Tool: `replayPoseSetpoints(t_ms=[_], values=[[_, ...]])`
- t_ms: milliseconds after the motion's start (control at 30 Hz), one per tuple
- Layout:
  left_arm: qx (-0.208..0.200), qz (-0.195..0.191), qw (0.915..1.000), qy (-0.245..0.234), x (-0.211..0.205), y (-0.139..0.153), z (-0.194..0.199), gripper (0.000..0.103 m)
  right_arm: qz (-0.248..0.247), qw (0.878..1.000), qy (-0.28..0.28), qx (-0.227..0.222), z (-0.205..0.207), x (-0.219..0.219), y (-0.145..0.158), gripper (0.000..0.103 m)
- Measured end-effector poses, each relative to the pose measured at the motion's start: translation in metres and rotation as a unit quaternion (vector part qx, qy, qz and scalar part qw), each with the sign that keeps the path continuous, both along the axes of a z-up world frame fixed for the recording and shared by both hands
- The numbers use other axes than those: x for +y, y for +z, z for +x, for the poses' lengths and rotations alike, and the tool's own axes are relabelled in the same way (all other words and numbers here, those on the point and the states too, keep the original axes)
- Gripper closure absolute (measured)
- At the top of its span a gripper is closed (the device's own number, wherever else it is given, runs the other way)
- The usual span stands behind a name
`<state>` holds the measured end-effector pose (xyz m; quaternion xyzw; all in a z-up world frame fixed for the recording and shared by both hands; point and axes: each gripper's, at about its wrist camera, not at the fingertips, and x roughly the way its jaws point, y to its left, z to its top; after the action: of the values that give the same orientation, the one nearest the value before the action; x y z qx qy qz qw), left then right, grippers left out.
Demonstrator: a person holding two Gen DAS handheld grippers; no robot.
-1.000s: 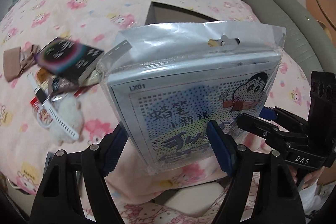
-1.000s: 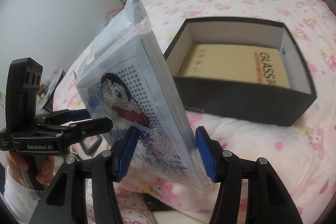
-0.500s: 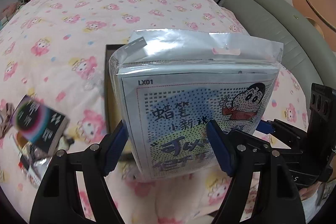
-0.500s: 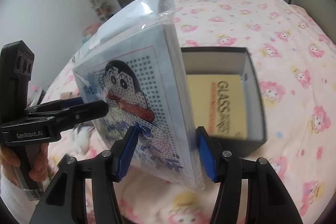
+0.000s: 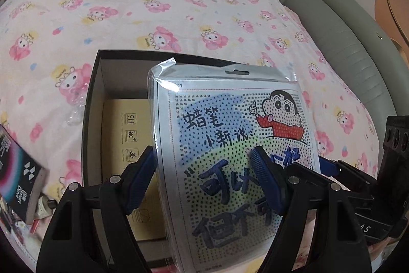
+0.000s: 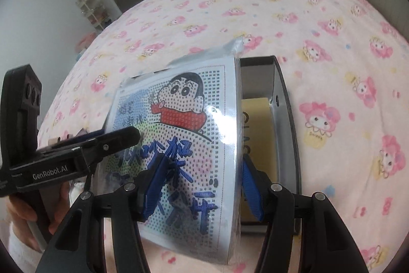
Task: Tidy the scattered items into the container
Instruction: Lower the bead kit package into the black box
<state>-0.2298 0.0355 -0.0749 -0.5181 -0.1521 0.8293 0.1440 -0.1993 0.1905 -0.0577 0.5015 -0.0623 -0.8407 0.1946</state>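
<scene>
Packet: we hold a flat cartoon craft kit in a clear plastic bag (image 5: 237,157) upright and tilted, above the near part of the black box (image 5: 93,104).
Left gripper (image 5: 204,178): our blue pads sit on either face of the packet's lower half — jaws partly apart, closed onto its thickness.
Right gripper (image 6: 202,183): one pad presses the printed front, the other lies behind the packet's right edge; jaws likewise partly apart and gripping the same packet.
Packet and jaws: its lower part sits between both pairs of pads, while the hanging-hole end stands well beyond the fingertips.
Box: open-topped, resting on the pink patterned bedspread (image 5: 127,4), with a tan carton (image 5: 120,145) lying flat inside.
Loose items: a dark printed box (image 5: 18,175) and small clutter lie on the bedspread left of the container, apart from it.
Hand (image 6: 23,214): it grips the left tool's handle — seen at the right view's lower left.
</scene>
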Motion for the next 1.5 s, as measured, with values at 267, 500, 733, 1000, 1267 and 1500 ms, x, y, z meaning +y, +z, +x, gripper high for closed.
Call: replayPoseSetpoints(t_ms=[267,500,733,1000,1267,1500], values=[[-0.027,-0.011,0.9995,0.015,-0.014,-0.026,-0.012,0.027,-0.016,0.999,0.002,-0.034,-0.02,-0.012,-0.027,0.05],[-0.054,-0.073,0.9958,-0.011,0.002,-0.035,-0.021,0.024,0.037,0.998,0.018,-0.053,-0.021,-0.028,-0.047,0.05],[-0.064,-0.122,0.9892,-0.049,0.027,-0.042,-0.018,0.034,0.049,0.995,0.022,-0.079,-0.014,-0.022,-0.057,0.053],[-0.101,-0.101,0.9887,-0.045,0.022,-0.048,-0.018,0.036,0.077,0.995,0.017,-0.055,-0.008,-0.017,-0.045,0.053],[-0.176,-0.167,0.9701,-0.013,0.019,-0.078,-0.033,0.03,0.122,0.99,0.022,-0.061,-0.007,-0.015,-0.052,0.054],[-0.188,-0.129,0.9735,-0.003,0.021,-0.085,-0.041,0.025,0.127,0.987,0.022,-0.099,-0.009,-0.017,-0.071,0.054]])
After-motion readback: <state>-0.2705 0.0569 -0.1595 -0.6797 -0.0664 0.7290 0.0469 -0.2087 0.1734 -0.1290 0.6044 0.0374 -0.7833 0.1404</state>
